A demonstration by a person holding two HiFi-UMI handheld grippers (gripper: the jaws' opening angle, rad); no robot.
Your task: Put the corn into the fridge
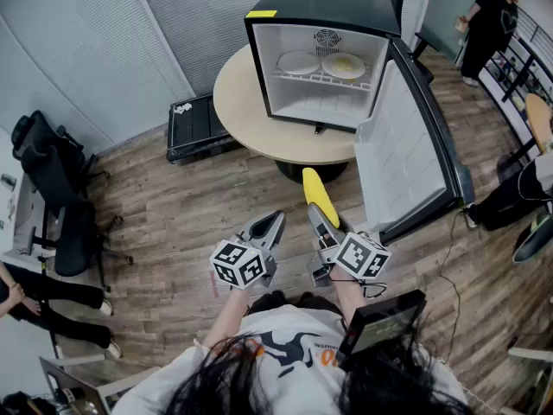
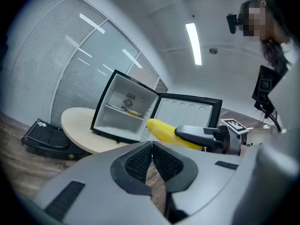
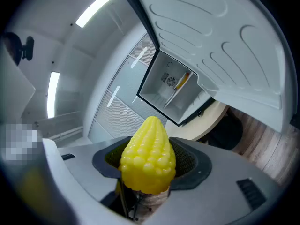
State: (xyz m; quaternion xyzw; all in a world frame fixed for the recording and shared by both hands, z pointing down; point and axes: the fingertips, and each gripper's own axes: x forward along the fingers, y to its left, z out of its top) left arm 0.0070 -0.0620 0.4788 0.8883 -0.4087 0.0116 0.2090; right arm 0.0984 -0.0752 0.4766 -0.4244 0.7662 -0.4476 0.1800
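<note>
One corn [image 1: 317,197] clamped lengthwise in right gripper [image 1: 321,226], tip toward open fridge [image 1: 324,9]; left gripper's [image 1: 270,228] jaws together.

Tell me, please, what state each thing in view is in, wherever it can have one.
Fridge, open, its door swung wide.
Corn, held in the air, not yet in the fridge.
Right tool, shut on the corn.
Left tool, shut and empty.
Two plates, lying side by side inside the fridge.

No legible txt/nos.; shirt [image 1: 285,353] print too blurry
</note>
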